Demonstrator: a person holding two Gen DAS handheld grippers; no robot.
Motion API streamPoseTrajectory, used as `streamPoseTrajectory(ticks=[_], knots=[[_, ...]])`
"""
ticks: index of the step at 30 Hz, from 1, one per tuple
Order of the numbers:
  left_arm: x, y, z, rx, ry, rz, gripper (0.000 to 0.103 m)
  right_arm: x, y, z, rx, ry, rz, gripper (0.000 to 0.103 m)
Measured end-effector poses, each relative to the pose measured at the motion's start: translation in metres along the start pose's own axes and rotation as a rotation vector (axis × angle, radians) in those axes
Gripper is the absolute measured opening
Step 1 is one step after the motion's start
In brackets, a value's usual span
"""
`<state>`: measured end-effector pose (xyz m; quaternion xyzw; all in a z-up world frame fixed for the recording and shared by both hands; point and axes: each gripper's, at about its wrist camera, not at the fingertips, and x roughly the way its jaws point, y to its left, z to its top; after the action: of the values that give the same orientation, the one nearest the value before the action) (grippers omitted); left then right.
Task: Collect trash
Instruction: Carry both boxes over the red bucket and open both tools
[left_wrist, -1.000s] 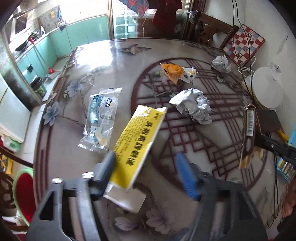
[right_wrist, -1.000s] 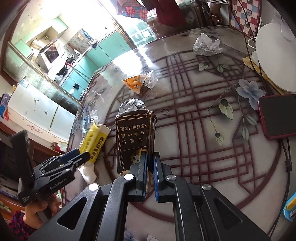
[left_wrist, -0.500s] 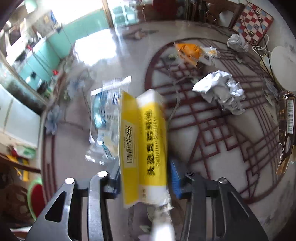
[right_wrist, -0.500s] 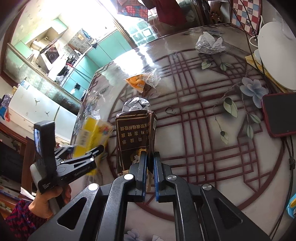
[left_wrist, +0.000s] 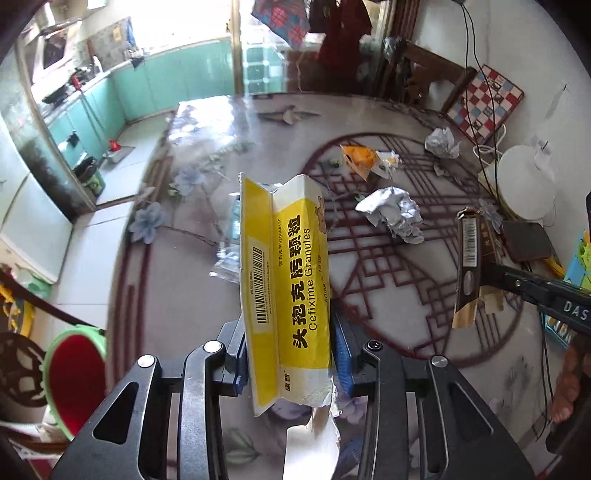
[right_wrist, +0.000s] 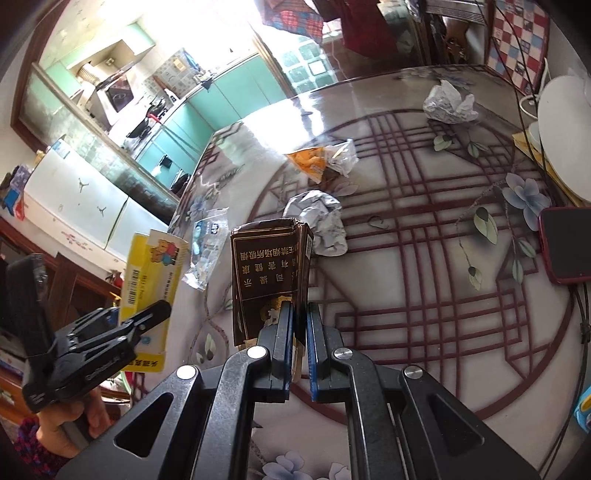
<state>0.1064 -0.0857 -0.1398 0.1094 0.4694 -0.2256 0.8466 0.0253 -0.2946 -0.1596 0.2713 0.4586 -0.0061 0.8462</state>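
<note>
Two claws are mine, each loaded. My left claw has just been closing and now pinches one yellow box, a flattened carton with a barcode, raised clear of the surface. My right claw is nearly shut, clamped on one brown pack, a crushed cardboard sleeve with gold print, also held above the surface.

Four pieces of trash lie on the surface: two paper wads, one near the middle and one at the far edge; one orange wrapper between them, crinkled, with a clear torn end; one clear bag with blue print, lying flat just behind the yellow box.

One phone in a red case lies at the right edge, near one white round lid with cables across it.

Surface: round, glossy, glass-like, patterned with dark red lattice and blue flowers, with strong window glare on its far side. Room: teal kitchen cabinets behind a glass partition, one white fridge, one checked cushion on a wooden chair, one green-rimmed red bin on the floor at the left, seen in the left wrist view.
</note>
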Motion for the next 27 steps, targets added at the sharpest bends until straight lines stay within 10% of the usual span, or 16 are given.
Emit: streamPoseTrajectory(ticks=[27], knots=[[-0.062,0.106,-0.051,-0.127,-0.11,0.069,0.037,0.006,0.126,-0.039,-0.124,-0.042,-0.023,0.005]])
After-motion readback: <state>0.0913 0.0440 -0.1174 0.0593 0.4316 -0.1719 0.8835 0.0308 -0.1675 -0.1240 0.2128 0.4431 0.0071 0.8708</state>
